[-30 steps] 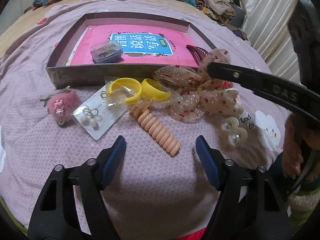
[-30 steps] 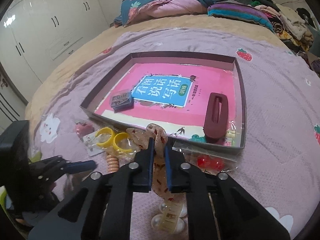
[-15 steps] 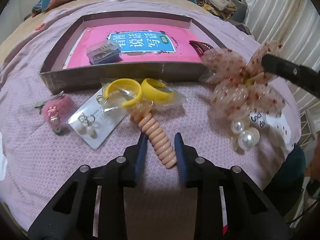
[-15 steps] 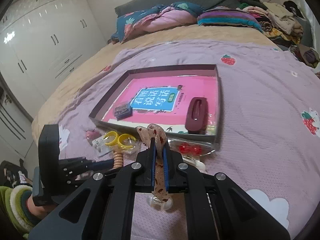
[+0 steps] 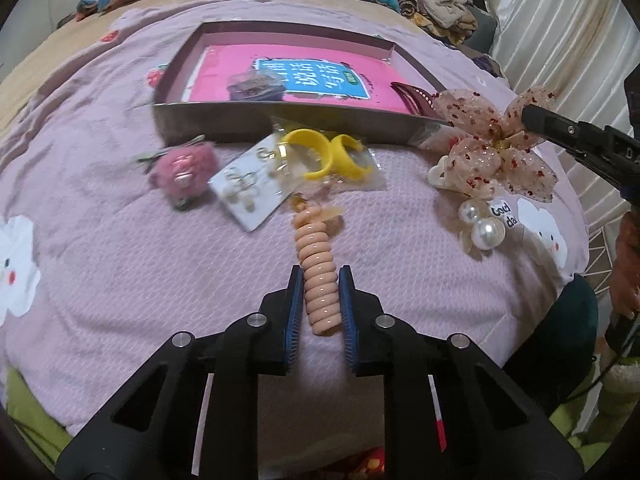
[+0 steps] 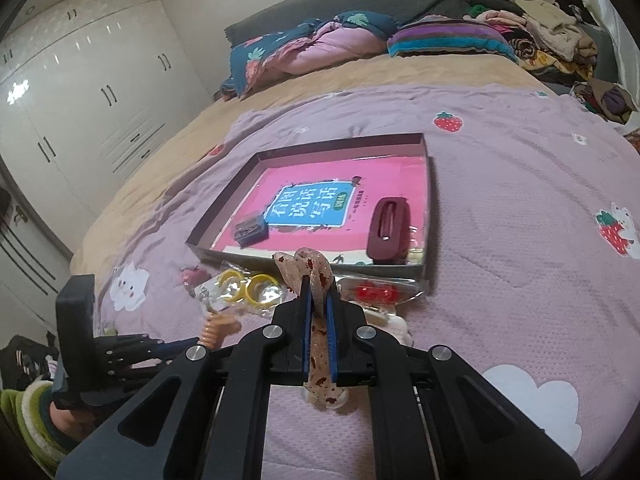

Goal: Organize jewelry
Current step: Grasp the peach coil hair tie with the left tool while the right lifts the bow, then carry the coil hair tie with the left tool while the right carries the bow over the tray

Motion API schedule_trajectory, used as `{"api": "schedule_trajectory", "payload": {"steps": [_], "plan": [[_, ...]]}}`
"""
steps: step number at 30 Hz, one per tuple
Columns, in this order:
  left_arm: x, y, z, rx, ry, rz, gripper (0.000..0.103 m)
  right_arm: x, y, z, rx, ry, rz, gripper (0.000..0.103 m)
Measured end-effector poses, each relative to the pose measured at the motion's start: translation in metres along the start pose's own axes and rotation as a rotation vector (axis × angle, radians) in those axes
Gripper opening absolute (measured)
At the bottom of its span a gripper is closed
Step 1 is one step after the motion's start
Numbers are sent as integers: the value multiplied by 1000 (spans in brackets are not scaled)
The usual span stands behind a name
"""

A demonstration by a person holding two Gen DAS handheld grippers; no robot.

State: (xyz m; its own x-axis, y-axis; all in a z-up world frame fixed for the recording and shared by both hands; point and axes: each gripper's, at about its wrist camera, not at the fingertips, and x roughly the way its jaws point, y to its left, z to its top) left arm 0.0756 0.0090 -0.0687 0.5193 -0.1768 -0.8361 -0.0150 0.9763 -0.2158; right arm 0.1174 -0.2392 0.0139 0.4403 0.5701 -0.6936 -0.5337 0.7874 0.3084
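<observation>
My left gripper [image 5: 319, 286] is shut on the near end of a peach spiral hair tie [image 5: 316, 264], which lies on the pink bedspread. My right gripper [image 6: 318, 294] is shut on a sheer red-speckled bow hair clip [image 6: 310, 270] and holds it lifted; in the left wrist view the bow [image 5: 490, 152] hangs with pearl drops [image 5: 482, 226] near the tray's right corner. The shallow tray [image 5: 216, 122] holds a pink book, a small clear box [image 5: 256, 86] and a maroon hair claw [image 6: 389, 227].
Bagged yellow rings [image 5: 328, 156], an earring card [image 5: 250, 186] and a pink fuzzy clip [image 5: 184, 168] lie in front of the tray. A bag of red beads [image 6: 374, 292] lies by its near right corner. Bedding is piled at the back.
My left gripper has gone from open to shut on the spiral hair tie. My right gripper has lifted the bow clip off the pile and carried it up and to the right.
</observation>
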Motion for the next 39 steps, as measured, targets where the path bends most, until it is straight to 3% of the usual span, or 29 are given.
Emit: {"api": "schedule_trajectory", "payload": {"steps": [13,27,39], "plan": [[-41,33,4,-65,-88,22,11,8,36,9,-75,7,31,6],[-77,51,52,-85,-221,37,11,2,62,35,-134,-34,44,6],[-73,44,96,-44,-248,26,11,-2,62,67,-133,-96,40,6]]}}
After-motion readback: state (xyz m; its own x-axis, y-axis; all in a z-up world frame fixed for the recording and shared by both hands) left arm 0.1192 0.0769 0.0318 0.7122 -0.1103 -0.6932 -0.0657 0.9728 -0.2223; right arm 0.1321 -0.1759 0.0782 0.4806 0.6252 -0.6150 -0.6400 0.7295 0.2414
